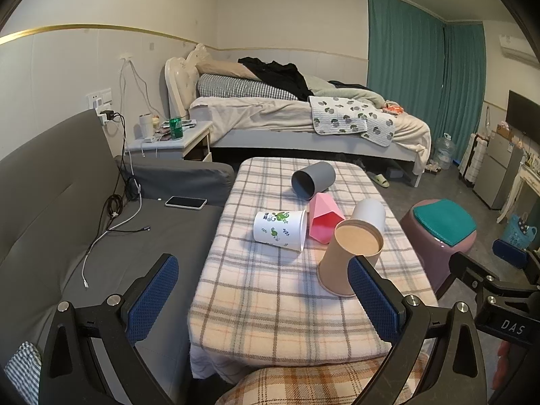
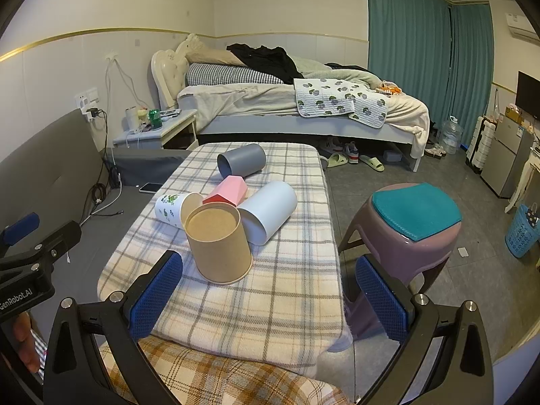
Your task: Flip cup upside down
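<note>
A brown paper cup (image 1: 349, 256) stands upside down, flat base up, near the front of the plaid-covered table (image 1: 270, 303); it also shows in the right wrist view (image 2: 217, 241). Behind it several cups lie on their sides: a white printed one (image 1: 280, 229) (image 2: 170, 210), a pink faceted one (image 1: 324, 217) (image 2: 229, 192), a pale one (image 1: 369, 214) (image 2: 268, 214) and a grey one (image 1: 314, 179) (image 2: 241, 163). My left gripper (image 1: 263, 300) is open and empty, short of the brown cup. My right gripper (image 2: 270, 300) is open and empty, in front of the table.
A grey sofa (image 1: 84, 236) with a phone (image 1: 185, 202) and cables lies left of the table. A pink stool (image 2: 408, 236) with a teal pad stands to the right. A bed (image 1: 303, 121) and a nightstand (image 1: 168, 141) are behind.
</note>
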Tool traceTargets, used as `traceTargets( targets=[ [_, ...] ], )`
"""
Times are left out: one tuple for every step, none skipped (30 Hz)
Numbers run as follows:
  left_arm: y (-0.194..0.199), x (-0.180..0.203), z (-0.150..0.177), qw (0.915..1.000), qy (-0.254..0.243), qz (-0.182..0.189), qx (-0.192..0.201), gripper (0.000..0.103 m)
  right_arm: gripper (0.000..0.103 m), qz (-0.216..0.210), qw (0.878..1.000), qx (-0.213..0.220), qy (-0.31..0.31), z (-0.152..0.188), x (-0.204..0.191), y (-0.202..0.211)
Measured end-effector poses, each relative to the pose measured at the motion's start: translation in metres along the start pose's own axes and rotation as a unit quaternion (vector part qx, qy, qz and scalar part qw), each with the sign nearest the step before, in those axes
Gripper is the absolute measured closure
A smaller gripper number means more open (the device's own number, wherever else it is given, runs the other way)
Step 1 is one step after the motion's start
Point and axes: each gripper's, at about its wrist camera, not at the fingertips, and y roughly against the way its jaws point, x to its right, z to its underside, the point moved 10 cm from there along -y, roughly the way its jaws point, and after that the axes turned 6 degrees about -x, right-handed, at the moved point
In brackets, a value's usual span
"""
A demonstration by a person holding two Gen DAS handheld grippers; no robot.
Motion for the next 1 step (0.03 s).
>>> traceTargets(
  targets=[
    [-0.0006,-0.0008,0.0007,1.0,0.0,0.002,-0.002,0.0,0.0,0.0,1.0,0.0,0.0,-0.0008,-0.0004,0.0003]
  ],
)
